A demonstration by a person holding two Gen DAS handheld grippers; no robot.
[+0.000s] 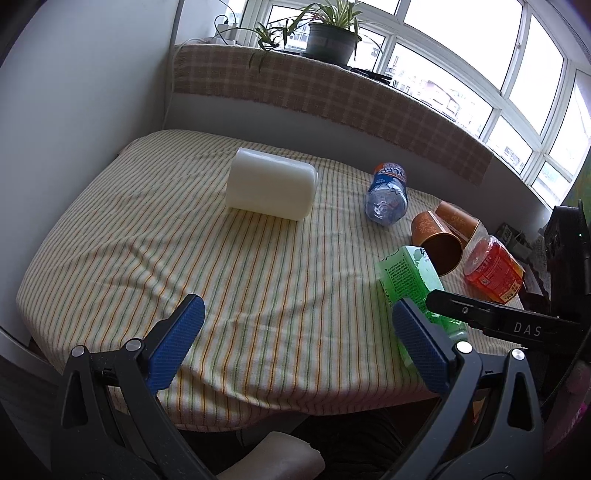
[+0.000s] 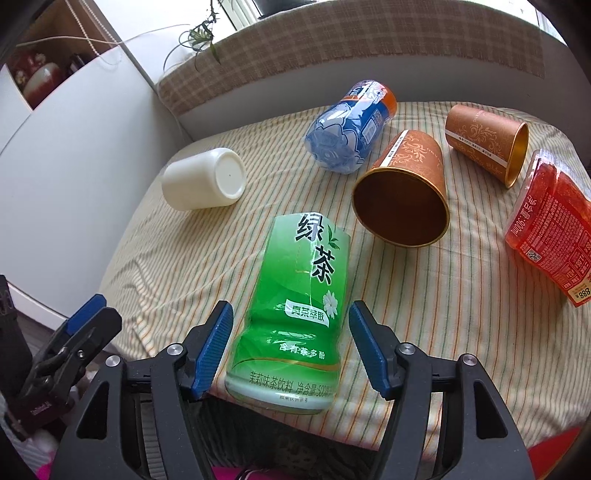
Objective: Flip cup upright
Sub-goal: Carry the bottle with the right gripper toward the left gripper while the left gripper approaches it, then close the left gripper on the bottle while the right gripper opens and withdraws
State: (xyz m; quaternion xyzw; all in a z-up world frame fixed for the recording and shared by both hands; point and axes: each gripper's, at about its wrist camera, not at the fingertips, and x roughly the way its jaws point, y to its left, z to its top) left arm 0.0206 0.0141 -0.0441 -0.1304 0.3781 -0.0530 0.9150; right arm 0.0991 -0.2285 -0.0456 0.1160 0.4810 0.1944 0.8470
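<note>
A white cup (image 1: pixel 271 188) lies on its side on the striped tablecloth (image 1: pixel 166 258); it also shows in the right wrist view (image 2: pixel 205 179), bottom facing the camera. Two brown paper cups lie on their sides: the nearer one (image 2: pixel 404 194) (image 1: pixel 437 240) with its mouth toward me, the farther one (image 2: pixel 487 144) (image 1: pixel 458 219) behind it. My left gripper (image 1: pixel 295 343) is open and empty over the table's front edge. My right gripper (image 2: pixel 291 350) is open, its jaws on either side of a lying green tea bottle (image 2: pixel 295 310), not closed on it.
A blue-labelled bottle (image 2: pixel 347 129) and a red bottle (image 2: pixel 550 229) lie on the cloth too. A checked cloth covers the window ledge (image 1: pixel 332 96) behind, with potted plants (image 1: pixel 328 33). A white wall (image 1: pixel 92 92) stands left.
</note>
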